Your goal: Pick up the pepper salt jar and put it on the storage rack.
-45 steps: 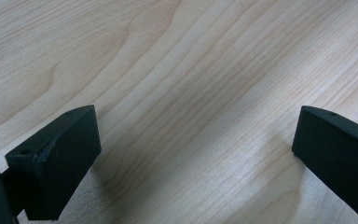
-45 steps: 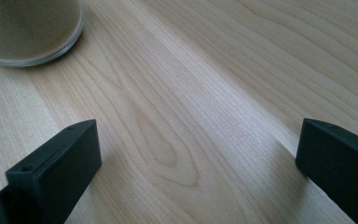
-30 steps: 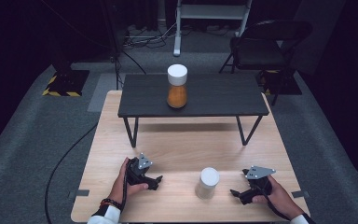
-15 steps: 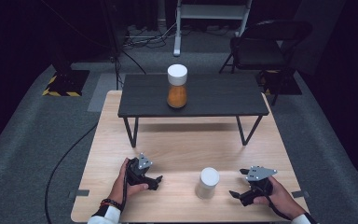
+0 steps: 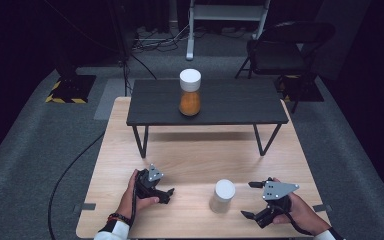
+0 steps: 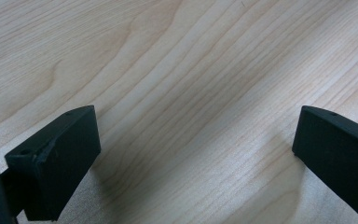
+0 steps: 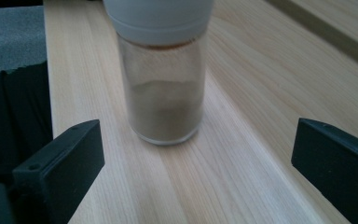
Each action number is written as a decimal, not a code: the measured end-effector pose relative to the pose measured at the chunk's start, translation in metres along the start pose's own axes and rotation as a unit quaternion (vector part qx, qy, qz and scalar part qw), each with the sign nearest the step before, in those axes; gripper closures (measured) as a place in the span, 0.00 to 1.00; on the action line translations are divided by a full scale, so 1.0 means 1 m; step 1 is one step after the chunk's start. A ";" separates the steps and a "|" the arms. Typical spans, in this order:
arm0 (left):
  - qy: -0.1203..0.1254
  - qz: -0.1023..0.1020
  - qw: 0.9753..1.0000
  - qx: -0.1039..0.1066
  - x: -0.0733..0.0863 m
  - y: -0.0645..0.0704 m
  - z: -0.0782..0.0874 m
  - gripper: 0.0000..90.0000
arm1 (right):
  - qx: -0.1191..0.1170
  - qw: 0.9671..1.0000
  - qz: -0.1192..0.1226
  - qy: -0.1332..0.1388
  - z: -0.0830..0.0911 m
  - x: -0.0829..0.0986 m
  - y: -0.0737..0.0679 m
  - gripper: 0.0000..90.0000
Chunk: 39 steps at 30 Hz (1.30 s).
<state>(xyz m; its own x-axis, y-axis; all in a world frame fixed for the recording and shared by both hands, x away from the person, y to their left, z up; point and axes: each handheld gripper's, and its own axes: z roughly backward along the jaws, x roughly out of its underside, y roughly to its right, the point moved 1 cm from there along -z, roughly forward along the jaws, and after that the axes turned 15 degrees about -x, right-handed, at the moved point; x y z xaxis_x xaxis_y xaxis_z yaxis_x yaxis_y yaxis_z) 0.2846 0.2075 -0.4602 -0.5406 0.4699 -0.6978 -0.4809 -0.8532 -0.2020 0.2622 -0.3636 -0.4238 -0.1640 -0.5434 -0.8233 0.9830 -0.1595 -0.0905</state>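
Jar (image 5: 222, 196) is stood upright on the table (image 5: 190, 160), just left of the right tongs (image 5: 251, 200), held apart; left tongs (image 5: 169, 194) also apart.

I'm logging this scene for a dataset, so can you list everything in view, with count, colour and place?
Spice jar with beige powder: 1, clear glass, white lid, near edge of the wooden table, between the grippers.
Spice jar with orange powder: 1, clear glass, white lid, on the black shelf.
Black shelf: 1, black top on thin legs, far half of the wooden table.
Wooden table: 1, light wood, centre.
Folding chair: 1, black, far right on the floor.
Cables: several, black, far floor.
Left gripper: 1, black, open, over bare wood.
Right gripper: 1, black, open, facing the beige jar, not touching.
Hands: 2, holding the grippers.
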 end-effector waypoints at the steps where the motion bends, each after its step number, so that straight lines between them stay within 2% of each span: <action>1: 0.000 0.000 1.000 0.000 0.000 0.000 0.000 0.01 | -0.003 1.000 0.003 0.005 0.000 -0.001 -0.001 0.02; 11: 0.000 0.000 1.000 0.000 0.000 0.000 0.000 0.01 | -0.025 1.000 0.010 0.014 -0.012 -0.007 0.002 0.02; 23: 0.000 0.000 1.000 0.000 0.000 0.000 0.000 0.01 | -0.053 0.997 0.014 0.045 -0.030 -0.011 0.011 0.02; 31: 0.000 0.000 1.000 0.000 0.000 0.000 0.000 0.01 | -0.058 0.996 0.003 0.072 -0.039 -0.009 0.017 0.11; 37: 0.000 0.000 1.000 0.000 0.000 0.000 0.000 0.01 | -0.064 0.992 0.002 0.111 -0.044 0.003 0.020 0.20; 39: 0.000 0.000 1.000 0.000 0.000 0.000 0.000 0.01 | -0.057 0.991 0.007 0.119 -0.047 0.005 0.018 0.24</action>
<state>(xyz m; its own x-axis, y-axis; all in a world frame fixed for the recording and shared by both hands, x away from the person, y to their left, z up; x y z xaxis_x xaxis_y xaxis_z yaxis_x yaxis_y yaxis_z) 0.2847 0.2076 -0.4602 -0.5407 0.4694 -0.6980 -0.4811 -0.8533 -0.2011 0.2829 -0.3309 -0.4561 -0.1406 -0.3335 -0.9322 0.9901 -0.0513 -0.1310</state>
